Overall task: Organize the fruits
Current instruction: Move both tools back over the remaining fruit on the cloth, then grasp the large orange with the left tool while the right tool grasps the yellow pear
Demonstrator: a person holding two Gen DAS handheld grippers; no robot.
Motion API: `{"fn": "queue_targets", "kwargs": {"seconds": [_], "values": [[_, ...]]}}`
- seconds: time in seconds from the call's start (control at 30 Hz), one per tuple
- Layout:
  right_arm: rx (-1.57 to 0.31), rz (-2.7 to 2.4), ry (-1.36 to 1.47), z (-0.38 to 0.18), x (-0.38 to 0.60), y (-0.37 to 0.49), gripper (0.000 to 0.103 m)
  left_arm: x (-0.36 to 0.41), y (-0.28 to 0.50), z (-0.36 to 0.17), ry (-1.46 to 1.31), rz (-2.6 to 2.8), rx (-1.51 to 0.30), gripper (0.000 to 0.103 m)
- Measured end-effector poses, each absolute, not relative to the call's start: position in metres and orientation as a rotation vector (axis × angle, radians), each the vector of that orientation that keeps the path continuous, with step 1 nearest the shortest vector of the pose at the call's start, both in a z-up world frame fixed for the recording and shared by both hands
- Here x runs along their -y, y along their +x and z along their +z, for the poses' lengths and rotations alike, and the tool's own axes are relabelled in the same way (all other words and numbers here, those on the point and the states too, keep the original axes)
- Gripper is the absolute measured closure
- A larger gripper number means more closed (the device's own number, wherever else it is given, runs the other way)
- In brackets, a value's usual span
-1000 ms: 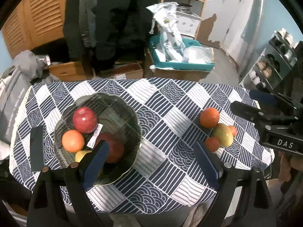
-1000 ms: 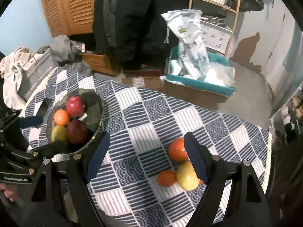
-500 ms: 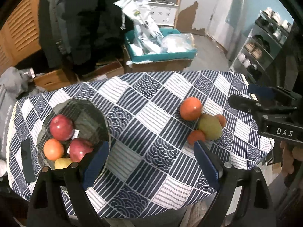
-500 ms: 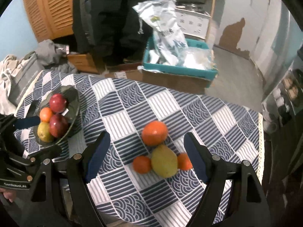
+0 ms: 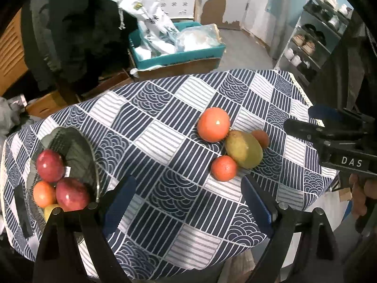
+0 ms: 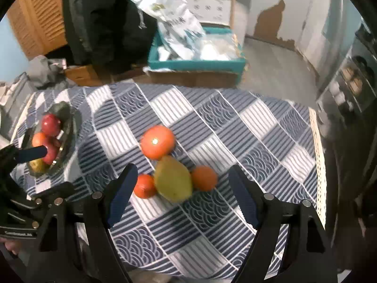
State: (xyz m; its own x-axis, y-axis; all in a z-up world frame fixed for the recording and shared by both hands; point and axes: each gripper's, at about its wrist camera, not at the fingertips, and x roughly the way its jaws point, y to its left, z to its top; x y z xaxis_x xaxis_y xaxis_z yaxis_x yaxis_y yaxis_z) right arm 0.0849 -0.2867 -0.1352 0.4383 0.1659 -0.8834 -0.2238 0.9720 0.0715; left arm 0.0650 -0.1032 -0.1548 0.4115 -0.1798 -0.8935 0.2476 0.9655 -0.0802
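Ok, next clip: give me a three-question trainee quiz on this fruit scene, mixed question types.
1. How many fruits lie loose on the tablecloth, outside the glass bowl?
2. True or false: the right gripper is shut on the mango.
3. Which loose fruit is farthest from the bowl: A the large orange, B the mango, C the small orange beyond the mango?

Key: 1. Four. 2. False; its jaws stand open, holding nothing. 3. C.
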Motion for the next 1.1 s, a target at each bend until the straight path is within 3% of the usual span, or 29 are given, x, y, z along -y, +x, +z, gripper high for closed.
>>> {"fn": "queue_targets", "kwargs": {"seconds": [0.97, 1.1], "values": [[-1.263, 0.128, 0.072, -0.211, 0.345, 0.089, 0.023, 0.169, 0.102, -0.249, 0.165, -0.398, -1.248, 0.011], [-1.268, 0.129, 0.081, -0.214, 0.348, 0.09, 0.023, 0.173, 0.106, -0.261, 0.153, -0.415, -1.281, 0.015]]}}
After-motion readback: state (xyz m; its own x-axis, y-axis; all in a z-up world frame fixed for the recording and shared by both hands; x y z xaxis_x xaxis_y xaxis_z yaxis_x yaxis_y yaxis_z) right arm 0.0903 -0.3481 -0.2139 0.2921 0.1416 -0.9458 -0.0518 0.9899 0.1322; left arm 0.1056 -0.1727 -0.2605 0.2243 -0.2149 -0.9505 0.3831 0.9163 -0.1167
